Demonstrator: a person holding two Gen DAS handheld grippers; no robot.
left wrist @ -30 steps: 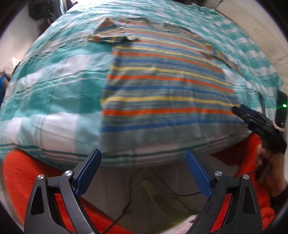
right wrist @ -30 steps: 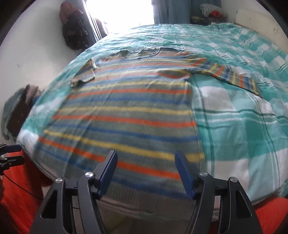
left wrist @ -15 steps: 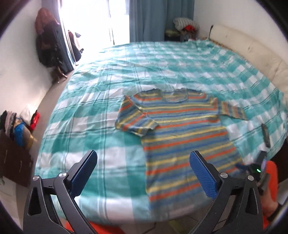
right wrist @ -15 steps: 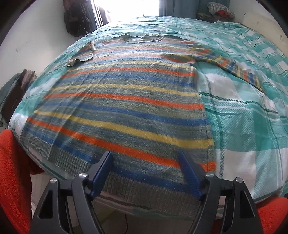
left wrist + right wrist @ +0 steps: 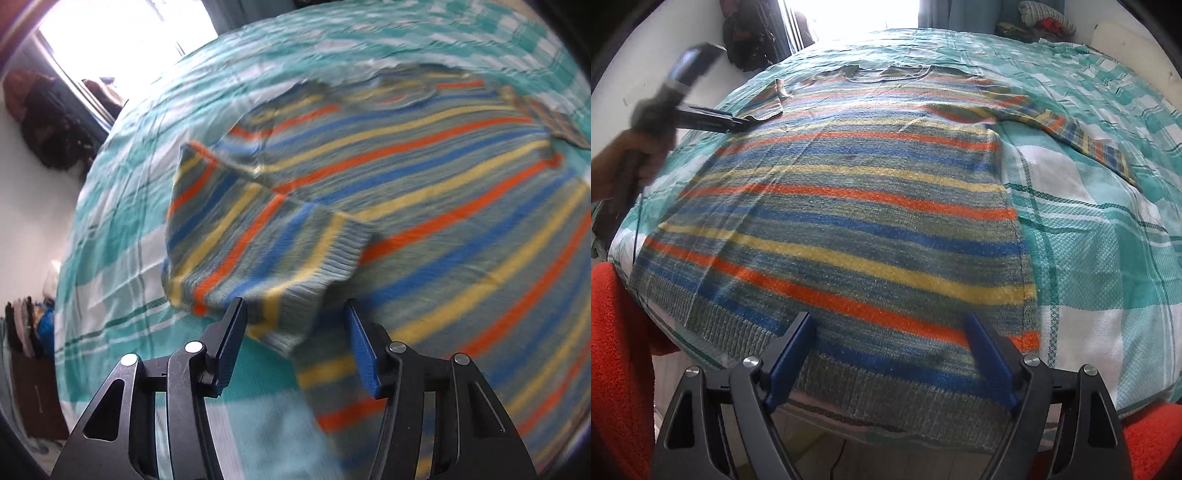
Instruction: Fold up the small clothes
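A knitted sweater with orange, yellow and blue stripes lies flat on the bed, its hem at the near edge. In the left wrist view its left sleeve is folded onto the body. My left gripper hangs over that sleeve's ribbed cuff. Its jaws are closing, the cuff lies between them, and the pads do not press on it. The right wrist view shows this gripper, blurred, by the sleeve at the far left. My right gripper stands over the hem with jaws opening wide, gripping nothing.
A teal and white checked bedspread covers the bed. The sweater's right sleeve stretches out to the right. Orange fabric sits below the bed's near edge on both sides. Dark bags stand by the bright window.
My left gripper swung away from the bed's near edge, over the bed and down onto the folded left sleeve, and its jaws narrowed. My right gripper's jaws widened over the hem.
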